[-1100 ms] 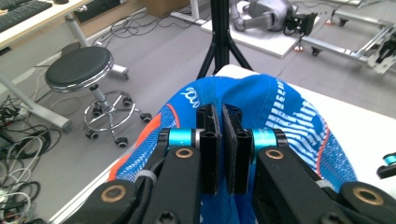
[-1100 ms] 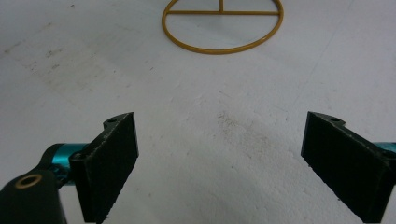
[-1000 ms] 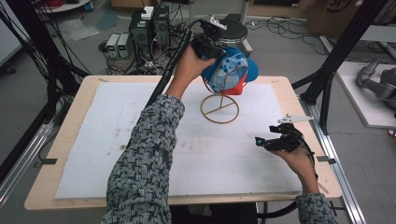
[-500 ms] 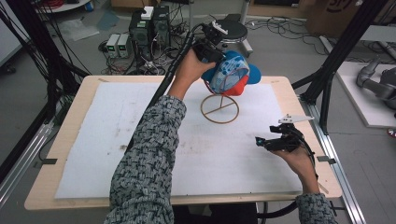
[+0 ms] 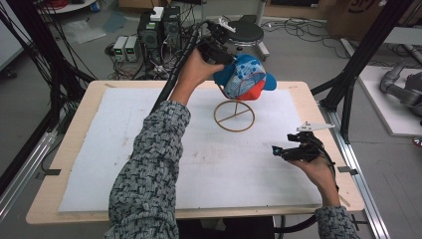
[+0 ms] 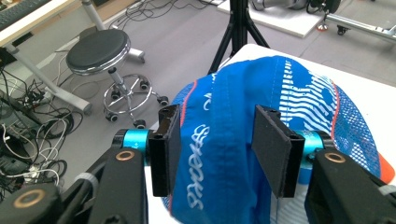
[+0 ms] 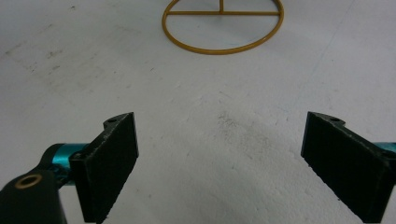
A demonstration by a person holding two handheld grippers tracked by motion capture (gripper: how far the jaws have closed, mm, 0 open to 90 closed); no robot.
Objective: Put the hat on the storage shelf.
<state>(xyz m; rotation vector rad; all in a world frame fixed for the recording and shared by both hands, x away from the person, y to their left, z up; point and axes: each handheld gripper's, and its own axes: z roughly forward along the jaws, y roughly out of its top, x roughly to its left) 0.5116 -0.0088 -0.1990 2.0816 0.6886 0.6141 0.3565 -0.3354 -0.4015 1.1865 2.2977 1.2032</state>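
Reaching up toward the top centre of the high view, your left hand-held gripper sits at the back of the blue cap, which perches on the gold wire stand near the far edge of the worktop. In the left gripper view, the jaws have just been opening: the two black pads now stand apart on either side of the cap's blue crown, the fabric running between them. The left pad looks to brush the cloth, the right one stands just off it, so nothing is pinched. The cap's orange brim peeks out at the lower right of that frame.

Over at the right of the high view, your right hand-held gripper hovers low over the white mat, well apart from the stand. Its own view shows the jaws spread wide with bare mat between them, and the stand's ring base lying at the top of the frame.
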